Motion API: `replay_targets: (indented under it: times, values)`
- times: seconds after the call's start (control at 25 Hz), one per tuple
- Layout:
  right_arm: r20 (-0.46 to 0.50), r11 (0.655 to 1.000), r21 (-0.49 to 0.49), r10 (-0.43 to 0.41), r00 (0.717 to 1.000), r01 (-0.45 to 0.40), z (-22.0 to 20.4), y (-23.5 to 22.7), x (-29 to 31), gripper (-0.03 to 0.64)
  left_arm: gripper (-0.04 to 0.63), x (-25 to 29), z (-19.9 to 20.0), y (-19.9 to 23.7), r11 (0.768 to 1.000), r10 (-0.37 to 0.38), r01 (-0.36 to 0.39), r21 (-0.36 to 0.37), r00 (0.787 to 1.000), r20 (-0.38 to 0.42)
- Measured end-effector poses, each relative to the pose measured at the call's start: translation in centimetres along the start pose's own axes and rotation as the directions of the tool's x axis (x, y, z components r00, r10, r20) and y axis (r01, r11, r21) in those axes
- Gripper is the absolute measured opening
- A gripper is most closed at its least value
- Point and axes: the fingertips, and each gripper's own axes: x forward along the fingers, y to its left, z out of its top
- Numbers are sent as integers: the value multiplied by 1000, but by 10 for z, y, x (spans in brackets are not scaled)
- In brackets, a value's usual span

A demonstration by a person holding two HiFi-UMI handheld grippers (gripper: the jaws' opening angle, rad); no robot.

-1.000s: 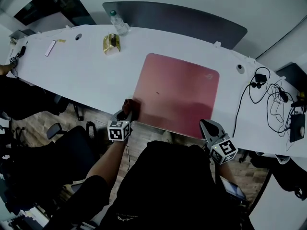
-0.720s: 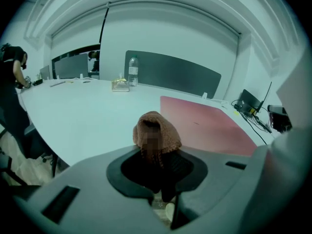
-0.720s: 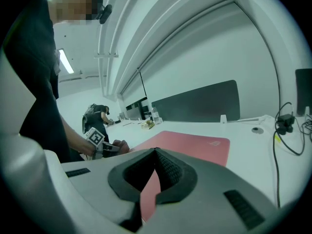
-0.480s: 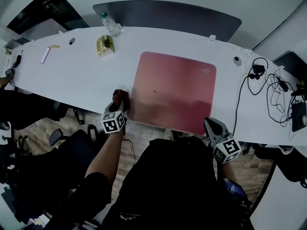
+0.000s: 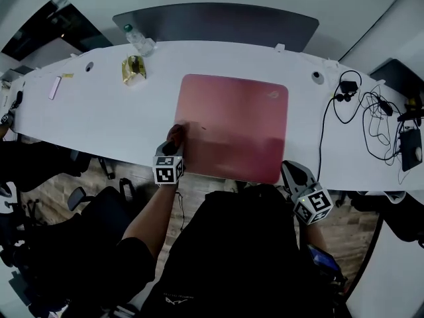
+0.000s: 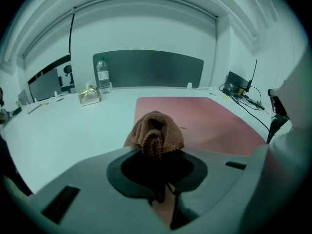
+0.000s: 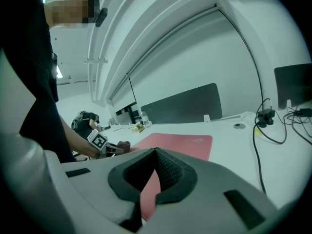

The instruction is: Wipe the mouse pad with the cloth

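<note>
Head view is showing the left claw (image 5: 174,142) pinching a bunched brown cloth (image 5: 176,134) at its tips, and the cloth is sitting at the near left edge of the red mouse pad (image 5: 232,128). The left gripper view is showing the same claw (image 6: 155,147) with its jaws closing tight on the cloth (image 6: 157,129), which is bulging out just ahead of the tips. The mouse pad (image 6: 204,118) is spreading ahead and to the right of this claw. The white tabletop (image 6: 73,130) is stretching away to its left, where a water bottle (image 6: 102,75) and a small gold packet (image 6: 89,96) are standing far ahead. The right claw (image 5: 292,171) is hanging at the near edge of the tabletop (image 5: 99,118), just beside the pad's near right corner. In the right gripper view this claw (image 7: 155,153) is showing its jaws meeting with nothing between them. The pad (image 7: 180,144) is lying ahead of it and to its left. Black cables (image 7: 265,126) are trailing over the tabletop to its right, and the left claw (image 7: 117,148) with the cloth is showing well off to its left.
</note>
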Motion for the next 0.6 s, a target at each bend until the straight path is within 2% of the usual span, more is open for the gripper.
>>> replay_targets:
  times: [0.2, 0.44, 0.6]
  values:
    - [0, 1000, 15, 8, 1000, -8, -4, -8, -3, 23, 83, 5, 2, -22, 1000, -25, 25, 7, 999, -23]
    - [10, 999, 28, 23, 1000, -23, 0, -19, -3, 23, 83, 9, 1, -67, 994, -88, 91, 64, 995, -43]
    - [9, 999, 29, 31, 999, -32, 3, -31, -6, 23, 83, 14, 2, -94, 991, -114, 117, 58, 992, -56]
